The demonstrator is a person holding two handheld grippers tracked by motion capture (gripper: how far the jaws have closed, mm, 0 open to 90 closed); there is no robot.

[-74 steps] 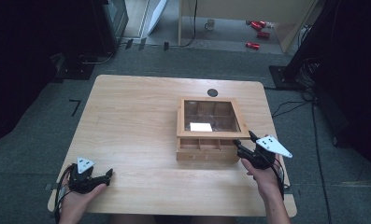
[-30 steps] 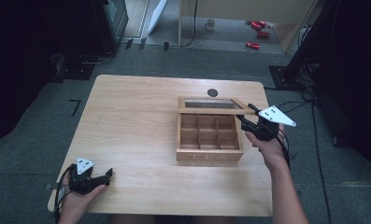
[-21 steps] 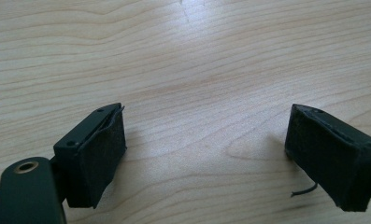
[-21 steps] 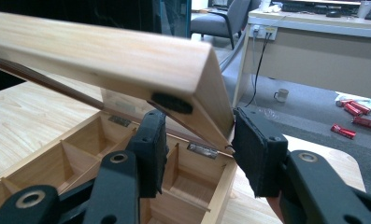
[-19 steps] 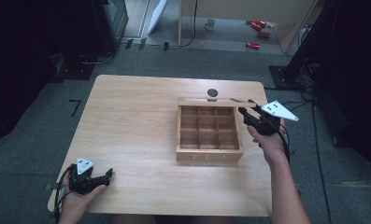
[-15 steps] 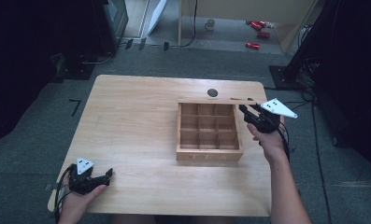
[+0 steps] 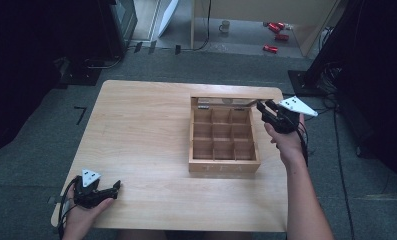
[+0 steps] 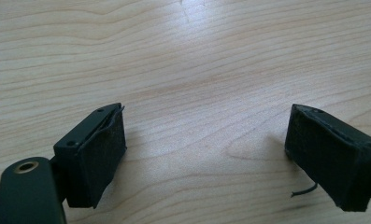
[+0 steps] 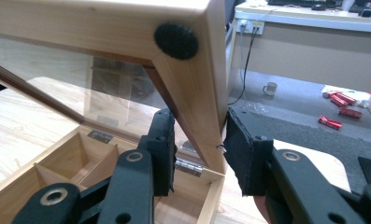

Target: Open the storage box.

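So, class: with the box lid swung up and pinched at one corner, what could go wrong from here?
1. The right gripper holds the lid only by one frame corner; it could slip and slam onto the box.
2. The lid's glass pane might crack.
3. The left gripper rests far away, leaving the box unsteadied.

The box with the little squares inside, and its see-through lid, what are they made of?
The pale compartmented box looks like light, unpainted wood: grain lines show on its walls and dividers. Its raised lid has a frame of the same wood around a clear pane, glass or plastic, since you can see through it. The small hinges look like metal.
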